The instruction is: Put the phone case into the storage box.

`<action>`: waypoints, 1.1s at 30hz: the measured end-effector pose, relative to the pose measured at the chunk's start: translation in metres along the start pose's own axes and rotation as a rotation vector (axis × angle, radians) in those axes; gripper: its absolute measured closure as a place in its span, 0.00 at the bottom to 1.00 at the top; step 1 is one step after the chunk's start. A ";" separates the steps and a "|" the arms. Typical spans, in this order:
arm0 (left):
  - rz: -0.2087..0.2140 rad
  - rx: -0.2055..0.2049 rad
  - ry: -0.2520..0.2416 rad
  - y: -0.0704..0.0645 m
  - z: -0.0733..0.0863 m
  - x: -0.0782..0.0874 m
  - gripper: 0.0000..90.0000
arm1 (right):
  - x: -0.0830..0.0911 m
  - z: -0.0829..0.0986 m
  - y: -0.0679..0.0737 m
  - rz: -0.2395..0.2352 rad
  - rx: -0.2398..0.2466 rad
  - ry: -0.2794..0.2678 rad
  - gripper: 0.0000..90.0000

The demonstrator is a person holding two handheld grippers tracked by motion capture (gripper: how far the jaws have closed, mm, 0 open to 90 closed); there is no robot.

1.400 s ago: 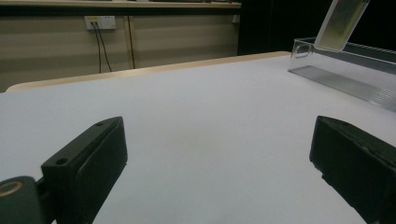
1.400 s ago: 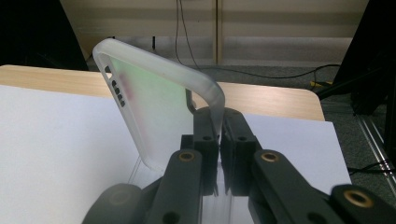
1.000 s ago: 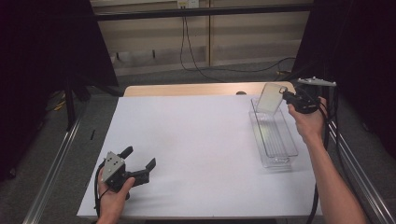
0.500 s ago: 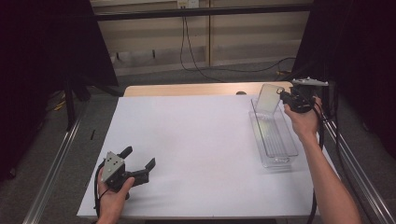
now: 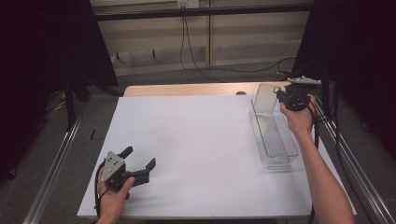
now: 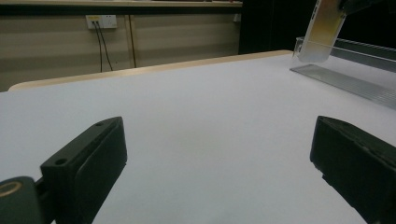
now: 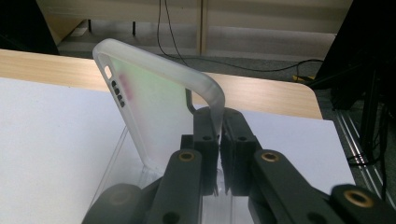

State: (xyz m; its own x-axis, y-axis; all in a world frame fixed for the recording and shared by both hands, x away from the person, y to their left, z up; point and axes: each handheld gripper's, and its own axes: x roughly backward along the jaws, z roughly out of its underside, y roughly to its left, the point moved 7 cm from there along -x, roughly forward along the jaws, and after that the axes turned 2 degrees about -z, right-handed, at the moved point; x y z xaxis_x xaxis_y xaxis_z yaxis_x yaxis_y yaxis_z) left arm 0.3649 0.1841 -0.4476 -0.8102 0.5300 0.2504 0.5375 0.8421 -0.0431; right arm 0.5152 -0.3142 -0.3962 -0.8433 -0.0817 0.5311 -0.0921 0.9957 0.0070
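Phone case [image 7: 159, 93] is clamped in my right gripper [image 7: 218, 140], jaws pinched together on its side wall; in the right gripper view it fills centre frame. In the high view the case [image 5: 265, 97] sits upper right, over the far end of the clear tray [image 5: 275, 161], with the right gripper [image 5: 286, 98] just right of it.

Change over the last second: the right hand has drifted slightly left and in over the tray, and the case reads more upright, still in the grip. I can't tell whether its lower edge touches the tray wall or hangs just above it. My read: this is either the lift out of the tray or the set-down into it, grip secure.

Orientation: long axis roughly vertical, tilted a little. In the right gripper view the camera-cutout end is up, toward upper left of the frame, and the open side faces away to the left. The tray's long axis runs top to bottom of the high view.

Left gripper [image 5: 140, 170] is at lower left of the high view, unchanged, jaws wide apart, holding nothing, resting low over the white tabletop [image 5: 196, 149]. In its own view the case [image 6: 323, 30] shows at upper right.
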 end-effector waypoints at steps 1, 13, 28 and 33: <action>0.000 0.000 -0.001 0.000 0.000 0.000 0.04 | -0.001 0.001 0.000 0.001 -0.001 0.003 0.95; -0.004 -0.009 0.003 0.000 0.000 0.000 0.05 | -0.012 0.003 -0.004 -0.013 0.021 0.004 0.95; -0.002 -0.011 0.008 0.000 0.001 0.000 0.05 | -0.021 0.004 -0.012 -0.047 0.041 0.006 0.95; -0.004 -0.009 0.005 0.000 0.000 0.000 0.05 | -0.025 0.004 -0.012 -0.066 0.066 0.009 0.95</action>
State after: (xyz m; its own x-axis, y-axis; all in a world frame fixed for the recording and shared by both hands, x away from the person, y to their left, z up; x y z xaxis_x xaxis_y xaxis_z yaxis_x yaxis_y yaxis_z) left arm 0.3646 0.1843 -0.4480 -0.8111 0.5262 0.2552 0.5365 0.8433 -0.0338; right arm 0.5354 -0.3243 -0.4129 -0.8297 -0.1468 0.5386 -0.1827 0.9831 -0.0136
